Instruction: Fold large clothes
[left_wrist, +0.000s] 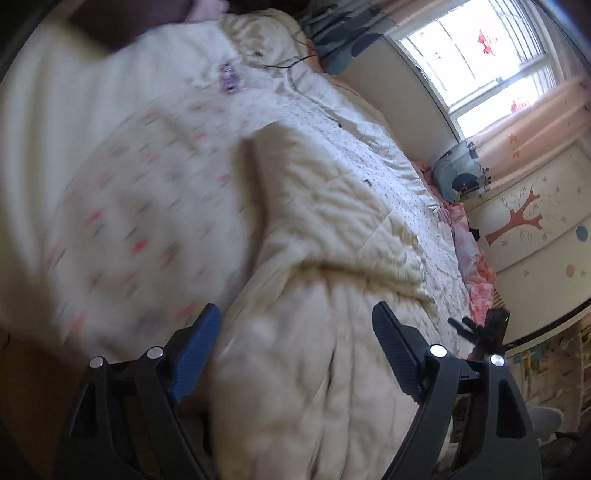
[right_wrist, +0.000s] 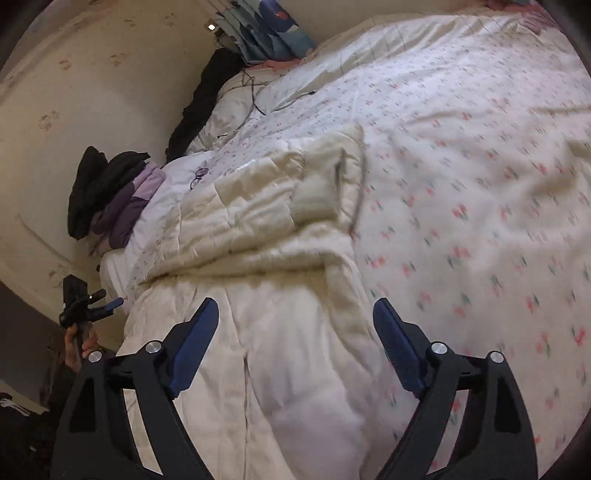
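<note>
A large cream quilted garment (left_wrist: 332, 236) lies crumpled on the flower-print bed cover (left_wrist: 122, 206). It also shows in the right wrist view (right_wrist: 258, 229). My left gripper (left_wrist: 295, 321) is open above the garment's near end, holding nothing. My right gripper (right_wrist: 295, 317) is open above the same garment, with the cloth below and between its fingers, holding nothing. The right gripper is seen small at the bed edge in the left wrist view (left_wrist: 476, 332). The left gripper is seen small in the right wrist view (right_wrist: 92, 302).
The bed cover (right_wrist: 480, 184) spreads to the right. Dark and purple folded clothes (right_wrist: 110, 192) lie at the bed's far left by the wall. A blue patterned pillow (left_wrist: 461, 173) and pink bedding (left_wrist: 476, 266) lie by the window side. Glasses (right_wrist: 199, 177) lie on the bed.
</note>
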